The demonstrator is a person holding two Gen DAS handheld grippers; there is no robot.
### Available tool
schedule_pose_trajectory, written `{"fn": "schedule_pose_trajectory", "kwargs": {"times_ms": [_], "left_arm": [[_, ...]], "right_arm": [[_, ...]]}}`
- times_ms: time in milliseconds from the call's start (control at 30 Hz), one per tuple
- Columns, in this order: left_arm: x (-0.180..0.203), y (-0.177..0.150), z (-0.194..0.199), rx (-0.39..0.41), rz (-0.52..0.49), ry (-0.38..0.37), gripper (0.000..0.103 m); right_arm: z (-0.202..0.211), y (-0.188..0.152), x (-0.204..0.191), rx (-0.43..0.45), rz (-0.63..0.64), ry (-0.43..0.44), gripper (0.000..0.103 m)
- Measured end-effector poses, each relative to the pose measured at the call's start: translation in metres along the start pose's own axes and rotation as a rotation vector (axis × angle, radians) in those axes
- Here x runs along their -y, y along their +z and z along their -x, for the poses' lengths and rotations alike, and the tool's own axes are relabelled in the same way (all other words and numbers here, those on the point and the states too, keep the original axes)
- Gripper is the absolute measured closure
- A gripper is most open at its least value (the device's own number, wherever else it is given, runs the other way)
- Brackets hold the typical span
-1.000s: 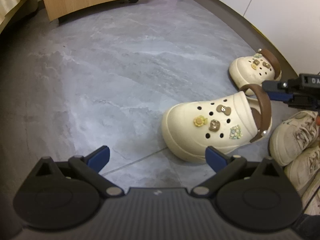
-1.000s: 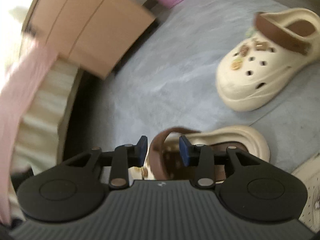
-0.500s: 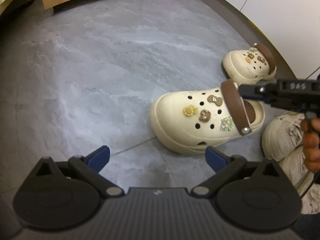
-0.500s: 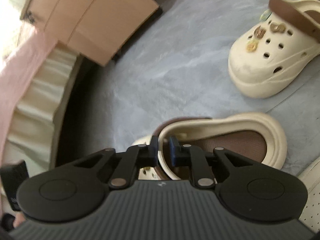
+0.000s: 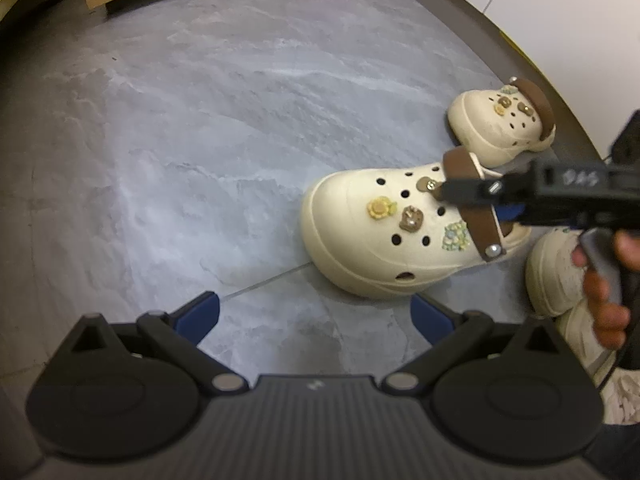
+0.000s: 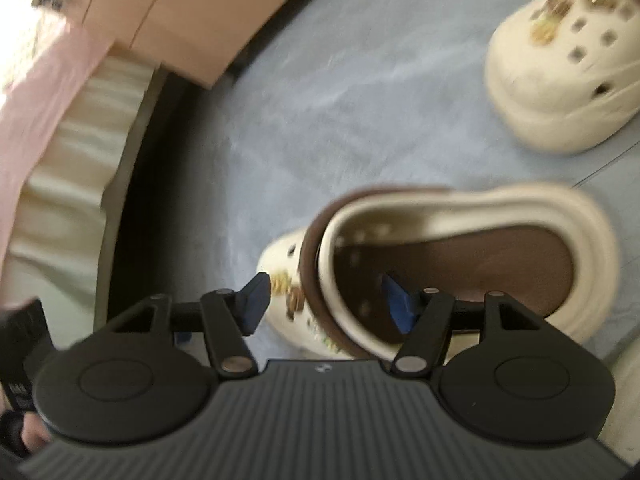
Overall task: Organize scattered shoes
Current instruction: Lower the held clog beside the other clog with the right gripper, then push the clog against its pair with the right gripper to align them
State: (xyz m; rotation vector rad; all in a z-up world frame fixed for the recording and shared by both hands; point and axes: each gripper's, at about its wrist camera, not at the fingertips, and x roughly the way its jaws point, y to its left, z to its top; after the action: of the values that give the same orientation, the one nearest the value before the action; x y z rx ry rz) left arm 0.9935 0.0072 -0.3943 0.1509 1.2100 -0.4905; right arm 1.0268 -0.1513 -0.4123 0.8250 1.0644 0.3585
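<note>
Releasing: near clog [image 5: 384, 236] sits on the grey floor [image 5: 208, 140], just in front of its mate [image 5: 500, 128] by the baseboard. Right hand-held gripper [image 6: 326, 300] spread astride its strap; back out straight. Left hand-held gripper [image 5: 316, 314] spread, empty.

Two low floorward wrist views, shared near clog [image 5: 384, 236].

Sneakers [image 5: 560, 272] cut off at right — far clog [image 6: 560, 60] blurred (motion).
</note>
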Motion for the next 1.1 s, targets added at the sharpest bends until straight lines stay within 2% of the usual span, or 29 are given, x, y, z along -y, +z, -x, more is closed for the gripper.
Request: {"fn": "schedule_pose_trajectory", "kwargs": {"times_ms": [33,67,133,167,267,433,567,633,767,933,1033,1100], "left_arm": [[0.0,0.0,0.0,-0.002,-0.001,-0.001,0.001],[0.0,0.0,-0.001,-0.005,-0.002,-0.002,0.001],[0.0,-0.001,-0.002,-0.009,-0.001,-0.006,0.001],[0.0,-0.002,-0.002,-0.012,0.001,-0.012,0.001],[-0.001,-0.002,-0.003,-0.015,0.005,-0.014,0.001],[-0.002,-0.003,-0.004,-0.021,0.011,-0.009,0.001],[-0.001,-0.003,-0.005,-0.024,0.01,-0.007,0.001],[-0.001,-0.003,-0.005,-0.03,0.008,-0.006,0.001],[-0.002,-0.003,-0.005,-0.035,0.009,-0.005,0.001],[-0.001,-0.005,-0.005,-0.038,0.007,-0.011,0.001],[0.0,-0.006,-0.006,-0.04,0.001,-0.014,0.001],[-0.001,-0.006,-0.006,-0.043,0.007,-0.013,0.001]], "right_arm": [[-0.004,-0.001,0.001,-0.021,-0.005,0.002,0.048],[-0.005,-0.001,0.001,-0.028,-0.001,-0.016,0.062],[-0.005,0.003,0.003,-0.052,-0.001,-0.004,0.074],[-0.003,0.005,-0.002,-0.056,0.032,-0.017,0.076],[0.0,0.01,-0.011,-0.084,0.122,-0.036,0.08],[0.012,0.025,-0.014,-0.12,0.224,-0.041,0.08],[0.033,0.041,-0.011,-0.145,0.336,-0.103,0.081],[0.043,0.046,-0.014,-0.151,0.376,-0.103,0.085],[0.055,0.061,-0.013,-0.2,0.48,-0.135,0.085],[0.066,0.071,0.019,-0.291,0.516,-0.125,0.084],[0.082,0.077,0.048,-0.321,0.427,-0.097,0.084],[0.089,0.077,0.054,-0.324,0.431,-0.092,0.085]]}}
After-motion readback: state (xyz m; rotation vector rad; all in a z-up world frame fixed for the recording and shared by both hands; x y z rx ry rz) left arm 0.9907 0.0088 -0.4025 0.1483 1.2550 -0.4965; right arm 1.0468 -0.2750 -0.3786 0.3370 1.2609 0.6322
